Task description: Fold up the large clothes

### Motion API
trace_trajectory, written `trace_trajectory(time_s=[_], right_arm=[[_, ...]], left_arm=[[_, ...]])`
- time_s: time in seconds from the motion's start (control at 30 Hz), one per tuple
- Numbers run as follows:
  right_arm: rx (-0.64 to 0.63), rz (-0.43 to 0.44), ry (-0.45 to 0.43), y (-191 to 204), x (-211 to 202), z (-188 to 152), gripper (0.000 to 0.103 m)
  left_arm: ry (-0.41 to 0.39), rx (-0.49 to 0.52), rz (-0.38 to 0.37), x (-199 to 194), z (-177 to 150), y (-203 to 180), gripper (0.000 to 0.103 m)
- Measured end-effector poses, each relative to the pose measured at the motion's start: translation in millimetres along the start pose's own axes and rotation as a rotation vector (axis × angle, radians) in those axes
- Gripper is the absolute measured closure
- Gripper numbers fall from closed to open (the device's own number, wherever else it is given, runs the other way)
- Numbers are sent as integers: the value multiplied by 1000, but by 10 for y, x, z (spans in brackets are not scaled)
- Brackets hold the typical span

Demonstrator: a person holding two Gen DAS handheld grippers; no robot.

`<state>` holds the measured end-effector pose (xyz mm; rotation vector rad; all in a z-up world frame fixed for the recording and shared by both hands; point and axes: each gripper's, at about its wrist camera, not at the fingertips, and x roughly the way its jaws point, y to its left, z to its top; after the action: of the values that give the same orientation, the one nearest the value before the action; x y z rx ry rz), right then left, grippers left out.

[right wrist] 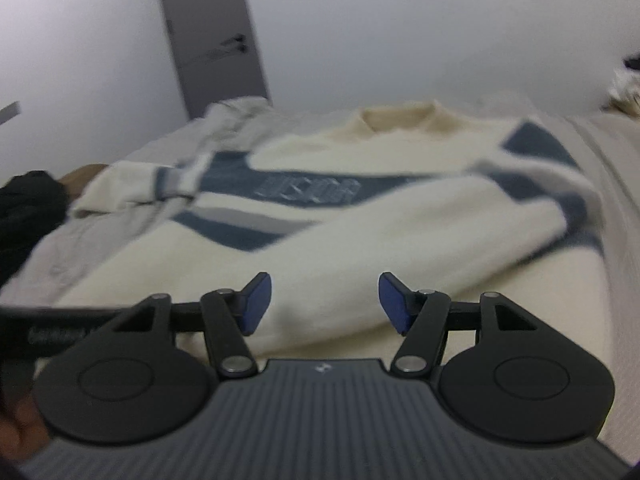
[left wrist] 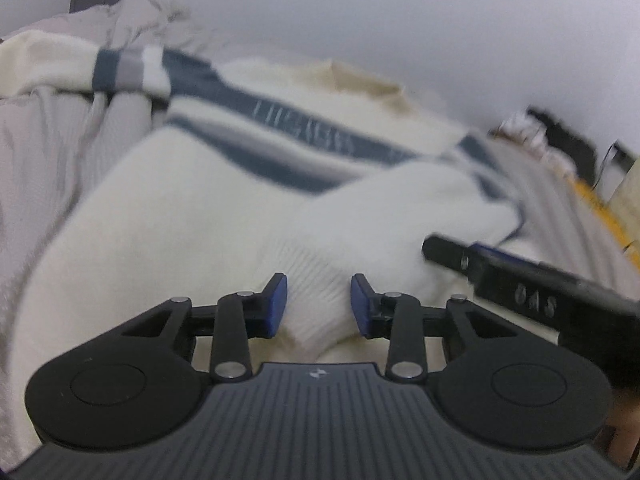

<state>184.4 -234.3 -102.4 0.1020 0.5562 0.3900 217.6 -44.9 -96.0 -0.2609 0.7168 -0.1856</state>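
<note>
Right wrist view: cream sweater point(right wrist: 360, 224) spread flat on bed point(right wrist: 616, 208), sleeve folded across. Left gripper point(left wrist: 319, 306) jaws apparently pinching ribbed cuff point(left wrist: 316, 304), blurred. Right gripper point(right wrist: 325, 304) jaws spread, gripping nothing.

A grey ribbed bedspread point(right wrist: 608, 184) covers the bed, bunched into folds point(left wrist: 132, 20) at the far left. Behind it rises a plain pale wall point(right wrist: 400, 32). A grey door point(right wrist: 212, 36) stands in that wall, with a dark handle point(right wrist: 236, 44) (blurred). A black cloth heap point(right wrist: 28, 208) lies at the left edge of the right view, a brown patch point(right wrist: 84, 172) just beside it. In the left view, a yellow strip point(left wrist: 600, 208) runs along the bed's right side, near a dark object point(left wrist: 560, 132) too blurred to identify.
</note>
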Motion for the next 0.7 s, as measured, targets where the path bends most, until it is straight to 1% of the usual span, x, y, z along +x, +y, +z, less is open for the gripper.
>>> trace_trajectory(time_s=[0.1, 0.23, 0.3, 0.4, 0.43, 0.47, 0.53, 0.57, 0.6, 0.67, 0.7], right_arm=[[55, -14, 19, -93, 173, -94, 41], [68, -12, 33, -139, 277, -173, 42], [71, -13, 28, -149, 296, -209, 42], [72, -15, 17, -151, 297, -233, 42], [72, -15, 16, -148, 296, -234, 42], [72, -15, 15, -148, 294, -236, 42], [74, -14, 14, -153, 297, -235, 42], [75, -13, 13, -154, 296, -236, 42], [78, -12, 11, -158, 293, -238, 42], [96, 4, -2, -197, 289, -259, 42], [120, 22, -12, -240, 287, -276, 42]], left_arm=[[4, -3, 8, 47, -21, 18, 64], [-9, -29, 1, 21, -21, 29, 64], [-35, -41, 5, -32, 11, 52, 64], [-103, -66, 49, -159, 109, 142, 62], [-114, -86, 61, -179, 153, 196, 61], [-125, -113, 80, -192, 196, 266, 55], [-136, -169, 121, -187, 304, 418, 51], [-137, -200, 128, -170, 377, 508, 51], [-132, -224, 122, -141, 467, 600, 50], [-137, -271, 70, -92, 687, 808, 43], [-152, -281, 76, -81, 796, 910, 42]])
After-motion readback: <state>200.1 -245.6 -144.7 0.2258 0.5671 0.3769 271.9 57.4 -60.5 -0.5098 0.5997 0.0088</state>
